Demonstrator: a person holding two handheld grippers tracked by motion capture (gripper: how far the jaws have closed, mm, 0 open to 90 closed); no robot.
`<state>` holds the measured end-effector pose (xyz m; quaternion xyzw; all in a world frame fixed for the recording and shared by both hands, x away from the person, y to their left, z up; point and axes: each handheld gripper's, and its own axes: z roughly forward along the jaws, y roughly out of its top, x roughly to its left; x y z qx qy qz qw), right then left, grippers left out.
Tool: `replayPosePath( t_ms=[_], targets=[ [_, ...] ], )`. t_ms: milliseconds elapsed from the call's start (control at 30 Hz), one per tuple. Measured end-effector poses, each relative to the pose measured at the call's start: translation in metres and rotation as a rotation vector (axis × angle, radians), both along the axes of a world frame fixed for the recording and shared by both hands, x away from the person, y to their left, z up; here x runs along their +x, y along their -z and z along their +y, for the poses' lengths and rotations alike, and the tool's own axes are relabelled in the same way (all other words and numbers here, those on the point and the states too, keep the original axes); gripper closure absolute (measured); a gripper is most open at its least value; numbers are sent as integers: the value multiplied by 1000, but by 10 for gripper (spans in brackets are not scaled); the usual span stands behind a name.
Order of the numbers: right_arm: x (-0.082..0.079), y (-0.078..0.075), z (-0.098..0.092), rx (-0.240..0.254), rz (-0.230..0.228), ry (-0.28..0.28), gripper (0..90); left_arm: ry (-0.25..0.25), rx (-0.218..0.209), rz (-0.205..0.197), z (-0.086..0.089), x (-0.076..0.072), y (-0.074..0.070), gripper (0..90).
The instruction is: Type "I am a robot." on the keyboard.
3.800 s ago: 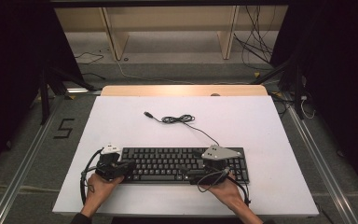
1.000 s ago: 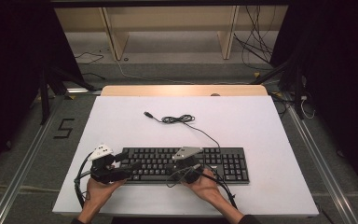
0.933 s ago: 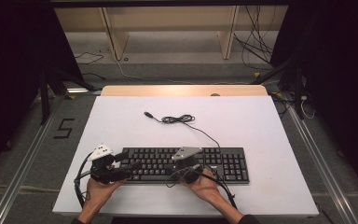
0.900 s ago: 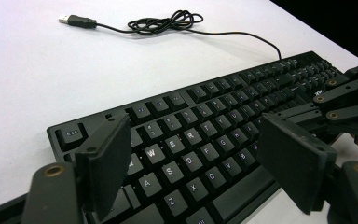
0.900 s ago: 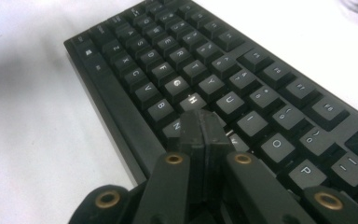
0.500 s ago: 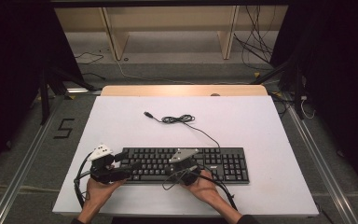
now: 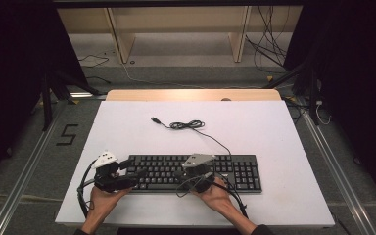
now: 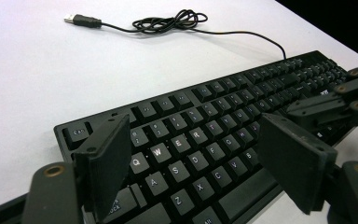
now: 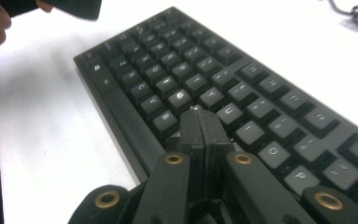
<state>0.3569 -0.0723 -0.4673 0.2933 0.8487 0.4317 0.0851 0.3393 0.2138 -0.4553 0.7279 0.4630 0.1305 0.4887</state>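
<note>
A black keyboard (image 7: 196,172) lies near the front edge of the white tabletop (image 7: 274,132), its long axis running side to side in front of the person, with its cable (image 7: 191,125) trailing away toward the far side and ending in a loose coil and a free plug. The right gripper (image 9: 200,122) has its jaws pressed together with nothing between them, and their joined tip comes down right over the letter keys in the middle of the board, close above or touching a key; I cannot tell which. It works like a single fingertip, so the next press seems to depend on which key sits directly beneath that tip. The left gripper (image 8: 193,156) hovers over the keyboard's left end with its jaws spread wide and empty, the left-hand letter keys showing in the gap between them. The right hand is the one placed to strike; the left looks to be waiting beside it.
</note>
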Motion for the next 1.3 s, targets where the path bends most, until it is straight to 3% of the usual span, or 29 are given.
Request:
replayPosePath(
  t_ms=[167, 200, 367, 533, 767, 800, 1000, 1100, 1233, 1300],
  targets=[
    [0, -5, -7, 26, -4, 6, 824, -2, 3, 0, 0, 0, 0, 260],
    [0, -8, -11, 46, -6, 14, 766, -5, 4, 0, 0, 1, 0, 260],
    [1, -11, -18, 66, -8, 25, 678, -5, 8, 1, 0, 1, 0, 261],
    [-2, -13, -22, 76, -19, 29, 468, -9, 7, 4, 0, 1, 1, 261],
    [-5, -13, -24, 83, -27, 19, 427, -5, 5, 2, 0, 1, 0, 260],
    [-6, -14, -24, 85, -26, 16, 432, -5, 5, 1, 0, 1, 0, 260],
    [-8, -14, -24, 79, -18, -3, 707, -5, 4, 0, 0, 0, 0, 260],
    [-9, -13, -23, 66, -12, -10, 804, -7, 3, 0, 0, 0, 0, 260],
    [-11, -11, -19, 48, -2, -30, 900, -11, 2, 0, 1, 1, 0, 260],
    [-12, -9, -17, 39, 6, -37, 900, -13, 4, 0, 1, 1, 0, 261]
  ],
)
